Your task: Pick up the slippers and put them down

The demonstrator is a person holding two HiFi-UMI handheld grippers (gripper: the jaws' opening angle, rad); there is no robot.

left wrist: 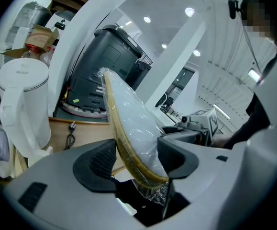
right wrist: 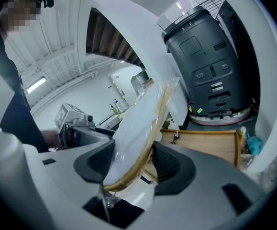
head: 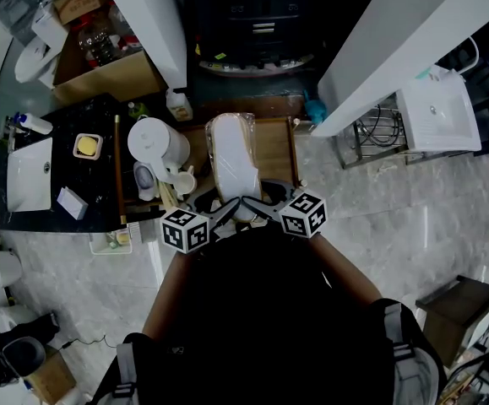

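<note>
A pair of white slippers (head: 231,160) with tan soles, sealed in clear plastic, hangs over a wooden tray (head: 278,146). Both grippers hold the near end of the pack. My left gripper (head: 225,213) comes in from the left and my right gripper (head: 262,209) from the right. In the left gripper view the slippers (left wrist: 131,123) stand on edge between the pads of the left gripper (left wrist: 137,161), which press on them. In the right gripper view the slippers (right wrist: 138,123) lean left, clamped in the right gripper (right wrist: 131,164). The crumpled plastic tail hangs below the jaws.
A white kettle (head: 155,144) stands just left of the tray. A dark machine (right wrist: 207,66) sits behind it on a round base. White slanted beams (head: 396,36) flank the spot. A black counter with a sink (head: 29,175) lies at the left.
</note>
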